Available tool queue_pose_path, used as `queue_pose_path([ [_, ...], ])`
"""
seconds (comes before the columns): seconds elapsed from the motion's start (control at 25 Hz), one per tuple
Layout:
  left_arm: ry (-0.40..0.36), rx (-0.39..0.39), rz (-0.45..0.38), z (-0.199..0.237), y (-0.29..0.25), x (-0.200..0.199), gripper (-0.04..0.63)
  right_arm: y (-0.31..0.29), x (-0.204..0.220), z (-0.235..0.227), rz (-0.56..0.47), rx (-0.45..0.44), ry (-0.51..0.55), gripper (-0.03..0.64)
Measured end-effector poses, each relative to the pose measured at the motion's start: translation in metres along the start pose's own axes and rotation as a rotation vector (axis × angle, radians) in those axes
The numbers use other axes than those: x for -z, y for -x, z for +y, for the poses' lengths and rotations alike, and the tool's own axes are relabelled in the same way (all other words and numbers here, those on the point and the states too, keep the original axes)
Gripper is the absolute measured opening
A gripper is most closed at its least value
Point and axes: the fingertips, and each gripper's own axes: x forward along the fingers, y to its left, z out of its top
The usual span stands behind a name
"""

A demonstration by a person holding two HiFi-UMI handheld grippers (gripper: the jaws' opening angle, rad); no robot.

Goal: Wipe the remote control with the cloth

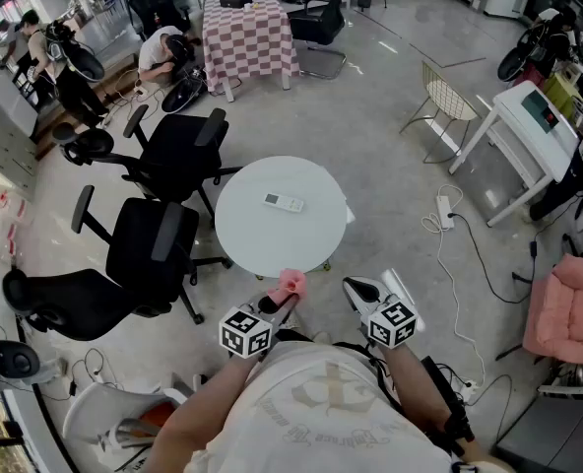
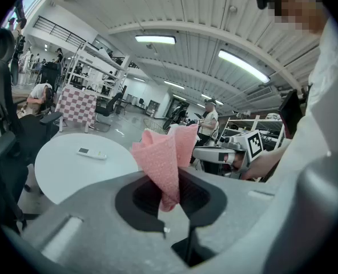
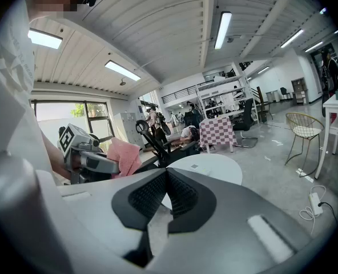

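A white remote control (image 1: pixel 284 203) (image 2: pixel 92 153) lies flat near the middle of a round white table (image 1: pixel 247 235) (image 2: pixel 60 173) (image 3: pixel 226 167). My left gripper (image 1: pixel 290 289) (image 2: pixel 168 201) is shut on a pink cloth (image 1: pixel 291 282) (image 2: pixel 166 158) (image 3: pixel 123 156), which stands up out of the jaws. It hovers just off the table's near edge. My right gripper (image 1: pixel 356 289) (image 3: pixel 166 196) is shut and holds nothing. It hangs beside the left one, also short of the table.
Two black office chairs (image 1: pixel 149 249) (image 1: pixel 178 151) stand left of the table. A white wire chair (image 1: pixel 447 101) and a white desk (image 1: pixel 528 126) are at the right. A power strip (image 1: pixel 445 212) with cables lies on the floor. A checkered table (image 1: pixel 247 37) stands far back, with people around.
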Motion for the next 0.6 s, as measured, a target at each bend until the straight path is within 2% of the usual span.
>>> queue_pose_path([
  [0.6, 0.014, -0.007, 0.019, 0.005, -0.004, 0.005, 0.043, -0.007, 0.002, -0.015, 0.000, 0.019, -0.045, 0.008],
])
